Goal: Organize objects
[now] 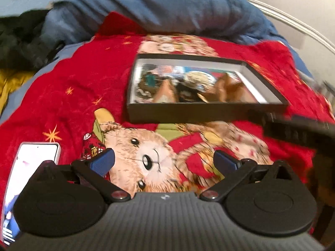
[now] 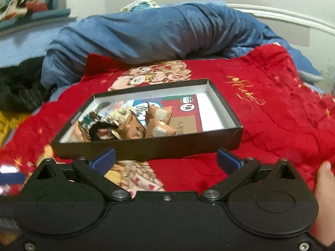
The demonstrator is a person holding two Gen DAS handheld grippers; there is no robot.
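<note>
We've got both grippers empty, jaws spread wide. The left gripper hangs over the teddy-bear print on the red blanket; the right gripper sits just short of the black box's near wall.

Key relation: the shallow black box lies straight ahead of both grippers, resting on the blanket, open side up. From the right wrist view its long axis runs roughly left-right, skewed a bit so the right end sits further back. The right gripper is clearly nearer: the box's front wall is just beyond its fingertips, whereas in the left wrist view the box sits well ahead, w/ bear print between. So we'd judge the right hand better placed for anything to do w/ the box.

Inside the box: several tan snack packets, a dark item at the left end, and a printed card or flat pack lying on the bottom. Contents are jumbled at left/centre; the right end is bare white floor.

A phone, screen lit, lies on the blanket just left of the left gripper. We judge it the likeliest loose item remaining, and the left hand is nearer to it.

Writing: the card shows Chinese chars, white on blue, plus round green and dark logos, and more chars on a brown patch; too blurred to read. Gold script on the blanket at right is also illegible.
</note>
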